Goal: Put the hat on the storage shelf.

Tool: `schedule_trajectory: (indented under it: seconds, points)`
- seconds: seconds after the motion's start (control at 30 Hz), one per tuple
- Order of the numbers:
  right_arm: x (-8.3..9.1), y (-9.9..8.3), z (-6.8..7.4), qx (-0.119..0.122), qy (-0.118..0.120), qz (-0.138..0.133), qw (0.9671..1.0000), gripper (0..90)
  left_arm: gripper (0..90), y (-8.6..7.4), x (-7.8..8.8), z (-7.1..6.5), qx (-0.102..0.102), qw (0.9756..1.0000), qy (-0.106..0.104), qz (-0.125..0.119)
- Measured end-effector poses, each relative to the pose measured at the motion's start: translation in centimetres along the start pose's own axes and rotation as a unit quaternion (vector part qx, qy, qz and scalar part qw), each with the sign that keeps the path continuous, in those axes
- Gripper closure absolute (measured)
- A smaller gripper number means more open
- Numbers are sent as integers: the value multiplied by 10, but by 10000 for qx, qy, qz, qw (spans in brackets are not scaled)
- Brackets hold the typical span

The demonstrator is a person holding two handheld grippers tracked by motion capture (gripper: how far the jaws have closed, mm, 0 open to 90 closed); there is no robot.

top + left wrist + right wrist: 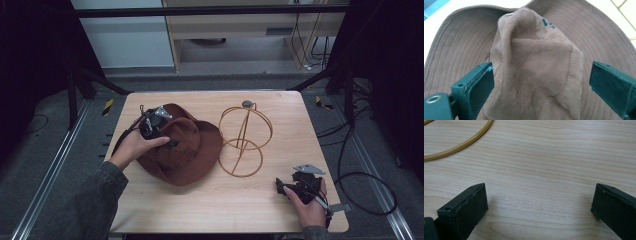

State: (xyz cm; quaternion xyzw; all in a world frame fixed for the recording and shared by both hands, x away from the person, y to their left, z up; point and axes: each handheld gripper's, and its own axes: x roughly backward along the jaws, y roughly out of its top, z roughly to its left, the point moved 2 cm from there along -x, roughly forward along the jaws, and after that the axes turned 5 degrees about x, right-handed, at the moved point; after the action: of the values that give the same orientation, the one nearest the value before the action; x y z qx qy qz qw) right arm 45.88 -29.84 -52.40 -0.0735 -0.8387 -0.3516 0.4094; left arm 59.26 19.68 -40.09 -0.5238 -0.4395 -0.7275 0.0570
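Brown suede hat (187, 150) lying on the left half of the wooden surface (260, 200), brim spread flat, crown creased. Left tongs (156, 124) sitting over the hat's crown, held by the left hand (134, 147); jaws standing wide apart either side of the crown (536, 67) in the left gripper view, not closing on it. Gold wire hat stand (244, 140) standing upright just beside the hat, to its right. Right tongs (295, 187) resting low near the surface's front right corner, jaws spread wide over bare wood, wire base ring (459, 147) curving past ahead.
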Motion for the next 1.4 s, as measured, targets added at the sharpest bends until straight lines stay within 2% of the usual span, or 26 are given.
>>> schedule_trajectory:
  seconds: [0.13,0.27,0.43,0.47,0.53,0.57,0.6,0.7,0.73,0.77,0.87,0.97,1.1,1.33,1.4]
  points:
    - [0,0,0,-1,1,-1,10000,5,57,5,-5,4,100,9999,-20,9]
    - [0,0,0,-3,1,-1,10000,5,68,8,-12,6,101,9999,-27,93]
    - [0,0,0,-2,3,-5,10000,5,132,8,-18,10,92,9997,-32,221]
    - [0,0,0,0,4,-4,10000,5,193,8,-19,11,122,9997,-23,230]
    - [0,0,0,-3,4,-6,10000,5,255,8,-22,16,227,9995,-81,202]
    - [0,0,0,-3,4,-6,10000,5,306,8,-22,16,227,9995,-81,202]
    - [0,0,0,-3,4,-5,10000,5,363,9,-23,19,259,9993,-169,205]
    - [0,0,0,-2,4,-5,10000,5,520,8,-25,20,281,9990,-176,294]
    - [0,0,0,-4,5,-6,10000,5,520,7,-25,20,270,9990,-171,309]
    - [0,0,0,-3,4,-6,10000,5,633,8,-23,21,252,9991,-192,275]
    - [0,0,0,-2,5,-6,10000,5,767,7,-23,22,305,9987,-211,339]
    - [0,0,0,-3,5,-7,10000,5,852,6,-23,22,307,9984,-240,399]
    - [0,0,0,-3,9,-10,10000,5,883,6,-21,23,294,9980,-344,442]
    - [0,0,0,-6,14,-16,10000,4,885,5,-12,24,377,9982,-343,330]
    - [0,0,0,-5,14,-15,10000,4,885,7,-7,25,313,9982,-358,368]
